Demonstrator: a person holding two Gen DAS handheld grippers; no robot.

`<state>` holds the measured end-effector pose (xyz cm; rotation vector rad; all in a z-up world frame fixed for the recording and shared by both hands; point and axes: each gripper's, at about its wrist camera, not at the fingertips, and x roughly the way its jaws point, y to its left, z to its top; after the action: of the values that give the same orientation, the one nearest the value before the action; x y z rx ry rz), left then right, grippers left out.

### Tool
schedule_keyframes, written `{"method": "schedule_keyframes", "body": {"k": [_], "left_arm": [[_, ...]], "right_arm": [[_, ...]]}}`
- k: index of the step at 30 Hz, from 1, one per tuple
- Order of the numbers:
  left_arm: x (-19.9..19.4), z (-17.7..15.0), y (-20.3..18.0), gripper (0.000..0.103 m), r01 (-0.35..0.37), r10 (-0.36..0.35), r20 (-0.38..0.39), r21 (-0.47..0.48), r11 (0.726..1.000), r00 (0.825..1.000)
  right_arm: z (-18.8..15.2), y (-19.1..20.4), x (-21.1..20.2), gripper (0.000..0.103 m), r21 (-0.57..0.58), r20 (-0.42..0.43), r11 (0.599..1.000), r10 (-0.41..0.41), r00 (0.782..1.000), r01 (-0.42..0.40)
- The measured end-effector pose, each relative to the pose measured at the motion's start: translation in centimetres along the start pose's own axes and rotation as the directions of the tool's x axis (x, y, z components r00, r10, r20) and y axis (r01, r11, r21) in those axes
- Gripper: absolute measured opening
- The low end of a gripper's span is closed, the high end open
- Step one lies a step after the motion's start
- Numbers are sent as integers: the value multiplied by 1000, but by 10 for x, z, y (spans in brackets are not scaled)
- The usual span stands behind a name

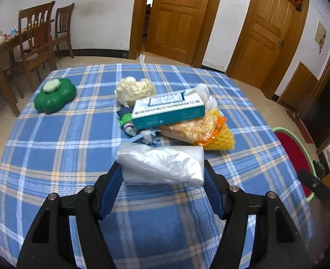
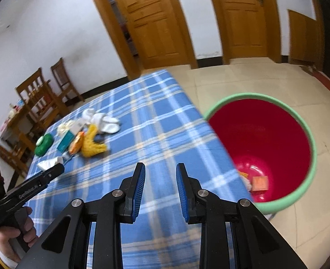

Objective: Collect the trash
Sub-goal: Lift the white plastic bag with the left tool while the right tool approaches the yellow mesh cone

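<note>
My left gripper (image 1: 161, 168) has its blue-padded jaws closed on a crumpled clear plastic bag (image 1: 162, 164), held just above the blue plaid tablecloth (image 1: 64, 148). Behind it lies a trash pile: a teal and white box (image 1: 168, 109), a snack packet (image 1: 191, 130), yellow foam netting (image 1: 221, 142) and a cream fibrous wad (image 1: 134, 89). My right gripper (image 2: 160, 174) is open and empty over the table's right edge. The red bin with a green rim (image 2: 261, 134) stands on the floor beside the table, with a few scraps at its bottom. The left gripper (image 2: 52, 171) with the bag also shows in the right wrist view.
A green flower-shaped holder with a pale soap (image 1: 54, 95) sits at the table's far left. White socks (image 2: 104, 120) lie behind the pile. Wooden chairs (image 1: 38, 38) and a dining table stand at the left. Two wooden doors (image 1: 176, 15) are at the back.
</note>
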<state>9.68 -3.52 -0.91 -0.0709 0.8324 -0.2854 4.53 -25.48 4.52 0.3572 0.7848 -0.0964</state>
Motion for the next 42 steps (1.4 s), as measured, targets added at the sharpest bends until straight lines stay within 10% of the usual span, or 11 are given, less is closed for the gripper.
{"method": "schedule_keyframes", "body": {"k": [31,37,42], "left_arm": [[-12,6,54,68,-117,121,17,-153,981,992],[-17,4,52,68,-107,112,24,-159,981,993],[-23,2,45,68,-95,101,34,-147,985,994]], "right_arm": [[29,94,109,45,-285,-236,936,139,962,-205],[23,92,105,11,-278,-233,939,137,963,-201],[19,86,85,4,-267,-189,944,147,971,-195]]}}
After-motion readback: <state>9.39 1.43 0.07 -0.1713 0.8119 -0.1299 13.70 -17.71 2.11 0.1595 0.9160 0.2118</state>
